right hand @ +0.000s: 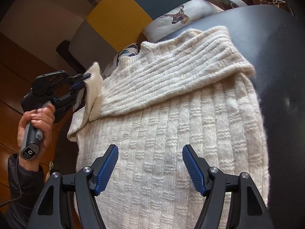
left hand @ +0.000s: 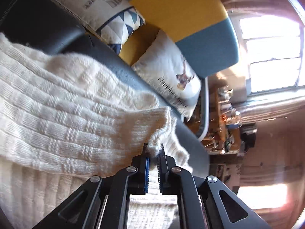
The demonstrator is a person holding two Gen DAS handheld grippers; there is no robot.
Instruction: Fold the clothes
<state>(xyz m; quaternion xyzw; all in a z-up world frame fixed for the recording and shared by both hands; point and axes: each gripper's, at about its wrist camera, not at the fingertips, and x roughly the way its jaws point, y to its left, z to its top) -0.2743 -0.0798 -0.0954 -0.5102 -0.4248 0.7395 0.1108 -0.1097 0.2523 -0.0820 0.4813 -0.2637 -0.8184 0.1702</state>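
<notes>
A: One cream sweater (right hand: 171,133) lies on a dark, smooth leather-like seat (right hand: 282,76), its knit a chunky basket-weave of raised blocks and ribs.

B: And the sleeve?

A: A sleeve (right hand: 167,76) is folded across the chest, ribbed and fuzzy at the cuff. The left gripper (left hand: 153,149) has its fingers clamped on the cuff edge, lifting it off the body; a hand (right hand: 36,122) grips its handle.

B: The other one?

A: The right gripper (right hand: 150,160) hovers over the lower body of the sweater, its blue ridged fingers (right hand: 106,169) spread wide apart, holding nothing.

B: Behind it?

A: A deer-print cushion (right hand: 183,17) and a geometric-patterned cushion (left hand: 122,28) lean against a yellow, teal and grey backrest (right hand: 118,13).
</notes>
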